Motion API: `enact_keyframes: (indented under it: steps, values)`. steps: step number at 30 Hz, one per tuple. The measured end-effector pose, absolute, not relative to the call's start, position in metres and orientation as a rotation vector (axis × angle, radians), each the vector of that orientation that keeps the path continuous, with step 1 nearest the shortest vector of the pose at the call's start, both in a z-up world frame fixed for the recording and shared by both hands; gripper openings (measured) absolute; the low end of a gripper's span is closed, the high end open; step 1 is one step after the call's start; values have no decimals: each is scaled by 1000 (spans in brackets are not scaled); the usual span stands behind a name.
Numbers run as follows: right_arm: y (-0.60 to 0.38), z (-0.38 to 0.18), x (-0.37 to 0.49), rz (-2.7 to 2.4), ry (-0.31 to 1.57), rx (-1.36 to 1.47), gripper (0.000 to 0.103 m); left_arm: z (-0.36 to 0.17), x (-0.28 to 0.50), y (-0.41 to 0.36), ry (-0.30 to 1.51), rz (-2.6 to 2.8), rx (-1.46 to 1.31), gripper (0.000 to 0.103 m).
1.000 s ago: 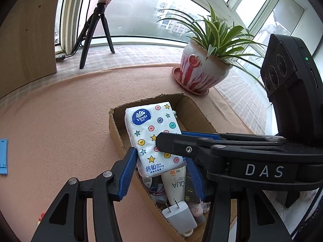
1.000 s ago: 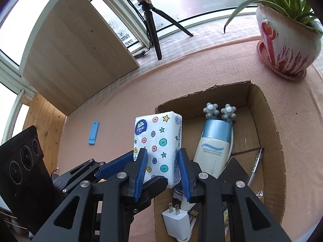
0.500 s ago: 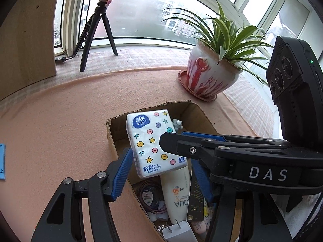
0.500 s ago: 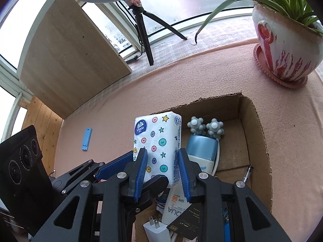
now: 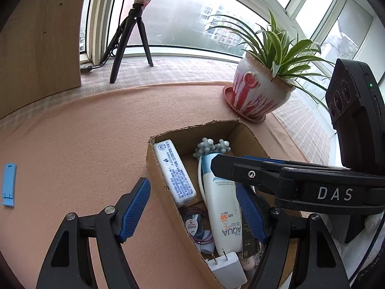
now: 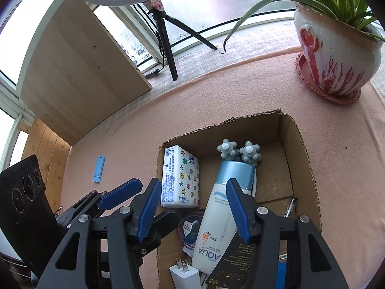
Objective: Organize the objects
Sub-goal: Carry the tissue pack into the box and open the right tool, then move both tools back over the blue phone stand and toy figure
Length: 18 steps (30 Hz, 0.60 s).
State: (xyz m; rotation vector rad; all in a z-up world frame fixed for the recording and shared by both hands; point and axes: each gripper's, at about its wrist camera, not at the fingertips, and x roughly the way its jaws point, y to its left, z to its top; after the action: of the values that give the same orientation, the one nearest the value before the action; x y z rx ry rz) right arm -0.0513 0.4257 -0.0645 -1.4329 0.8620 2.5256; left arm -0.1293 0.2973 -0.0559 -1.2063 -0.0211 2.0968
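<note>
The jaws of the right gripper [image 6: 192, 210] have just been opened; nothing is gripped. The left gripper [image 5: 193, 213] is spread wide, empty. The tissue pack [image 6: 180, 177], held earlier, is now lodged in the cardboard box's [image 6: 304, 159] far-left corner on the desk [image 5: 72, 144].
</note>
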Motion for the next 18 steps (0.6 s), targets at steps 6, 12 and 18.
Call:
enact_keyframes:
  steps: [6,12,18]
  values:
    - [414,-57,-47,2540,880,-1418,52,-54,-125,254,-45,2131,-1237,77]
    - [385,-48,-42,2585,832,-1427,52,-52,-119,192,-67,2195,-1269,77]
    - [342,-41,-38,2644,726,-1456,52,-45,-114,130,-65,2270,-1297,77]
